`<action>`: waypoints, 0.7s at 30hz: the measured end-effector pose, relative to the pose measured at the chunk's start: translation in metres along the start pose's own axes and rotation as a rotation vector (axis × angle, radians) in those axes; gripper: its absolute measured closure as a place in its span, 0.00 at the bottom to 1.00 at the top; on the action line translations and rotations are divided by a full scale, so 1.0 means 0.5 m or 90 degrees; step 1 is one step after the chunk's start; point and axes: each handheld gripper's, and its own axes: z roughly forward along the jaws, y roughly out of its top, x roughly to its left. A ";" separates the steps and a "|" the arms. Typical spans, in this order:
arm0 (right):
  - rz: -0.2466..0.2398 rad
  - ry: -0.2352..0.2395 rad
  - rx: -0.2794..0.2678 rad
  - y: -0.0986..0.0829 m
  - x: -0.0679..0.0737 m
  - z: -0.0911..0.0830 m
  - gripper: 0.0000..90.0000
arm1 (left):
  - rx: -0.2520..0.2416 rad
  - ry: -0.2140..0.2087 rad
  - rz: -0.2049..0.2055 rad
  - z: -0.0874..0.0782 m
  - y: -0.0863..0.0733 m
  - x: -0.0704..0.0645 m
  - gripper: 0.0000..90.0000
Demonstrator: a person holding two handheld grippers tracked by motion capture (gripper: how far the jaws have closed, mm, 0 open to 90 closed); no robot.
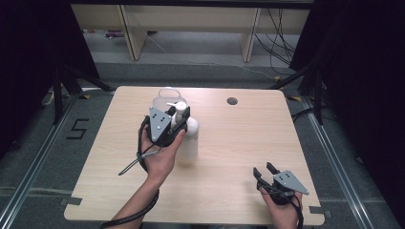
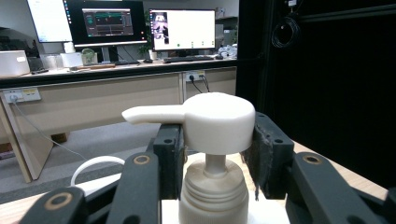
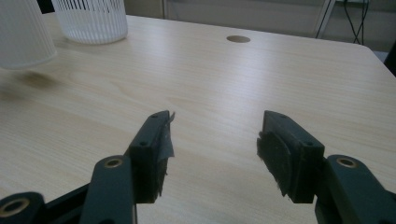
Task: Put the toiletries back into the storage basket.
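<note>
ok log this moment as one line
left gripper: shut on white plastic pump bottle | right gripper: open, idle | clear ribbed cup: behind bottle

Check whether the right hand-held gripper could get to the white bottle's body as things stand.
Probably yes. The right hand-held gripper is open with bare table between it and the bottle. The left hand-held gripper grips just the pump head, leaving the body free.

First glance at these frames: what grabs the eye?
The white pump bottle mid-table, its pump head clamped between the left gripper's jaws. Behind it stands a ribbed white basket. The right gripper waits open and empty near the table's front right corner.
</note>
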 end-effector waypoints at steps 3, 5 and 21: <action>-0.009 0.002 -0.006 0.000 -0.001 0.001 0.49 | -0.001 -0.001 -0.002 0.000 0.002 0.002 0.66; -0.009 0.002 -0.006 0.000 -0.001 0.001 0.49 | 0.000 0.002 -0.004 0.000 0.004 0.004 0.66; -0.009 0.004 -0.007 0.000 0.000 0.001 0.49 | -0.005 0.005 -0.008 0.000 0.022 0.027 0.66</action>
